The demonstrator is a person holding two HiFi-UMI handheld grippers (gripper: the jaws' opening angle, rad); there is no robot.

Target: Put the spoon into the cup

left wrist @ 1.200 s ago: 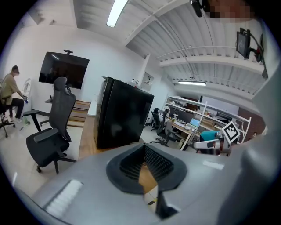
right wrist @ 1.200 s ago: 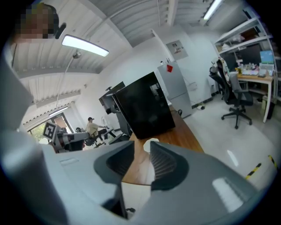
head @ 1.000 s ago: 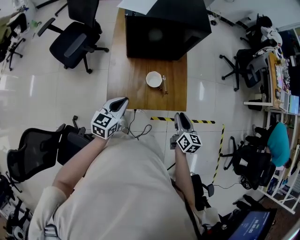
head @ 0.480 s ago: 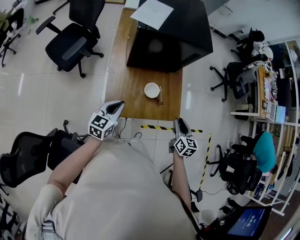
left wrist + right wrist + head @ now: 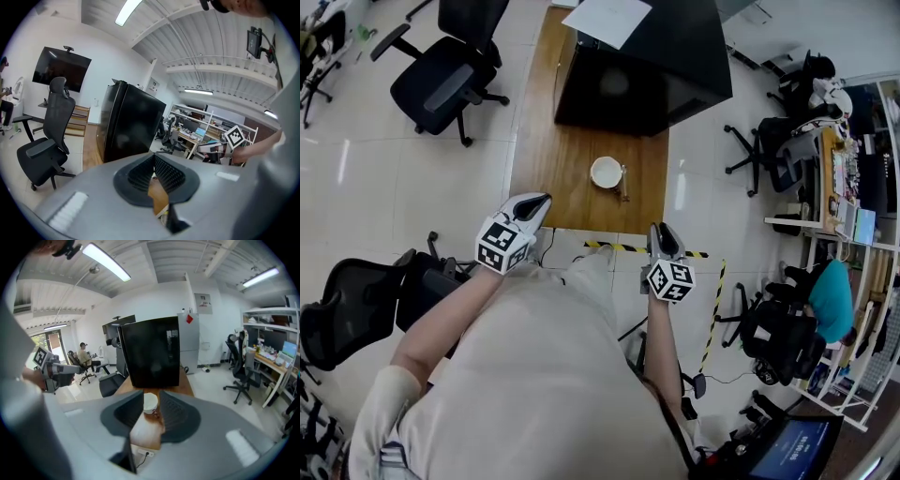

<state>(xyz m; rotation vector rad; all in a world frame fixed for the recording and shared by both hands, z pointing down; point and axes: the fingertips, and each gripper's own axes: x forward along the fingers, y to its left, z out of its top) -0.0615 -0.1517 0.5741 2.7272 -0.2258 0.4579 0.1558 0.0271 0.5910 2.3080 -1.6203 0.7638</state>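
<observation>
A white cup (image 5: 606, 172) stands on the wooden table (image 5: 553, 169), with the spoon (image 5: 623, 180) lying on the wood just right of it. My left gripper (image 5: 542, 201) hovers at the table's near left corner, shut and empty. My right gripper (image 5: 662, 229) hangs over the floor just short of the near right corner, also shut and empty. In the right gripper view the cup (image 5: 150, 403) and spoon (image 5: 155, 416) show straight ahead past the right gripper (image 5: 151, 394). In the left gripper view, the left gripper (image 5: 153, 160) shows only a sliver of table (image 5: 158, 200) ahead.
A large black box (image 5: 637, 70) with a white sheet (image 5: 609, 17) on top fills the table's far half. Black office chairs (image 5: 445, 70) stand left of the table and one (image 5: 356, 300) beside me. Yellow-black tape (image 5: 614, 247) and cables lie on the floor by the near edge.
Both grippers have drifted a little toward the table's near edge. The right gripper has rolled slightly, its marker cube turning. The cup and spoon have not moved.
</observation>
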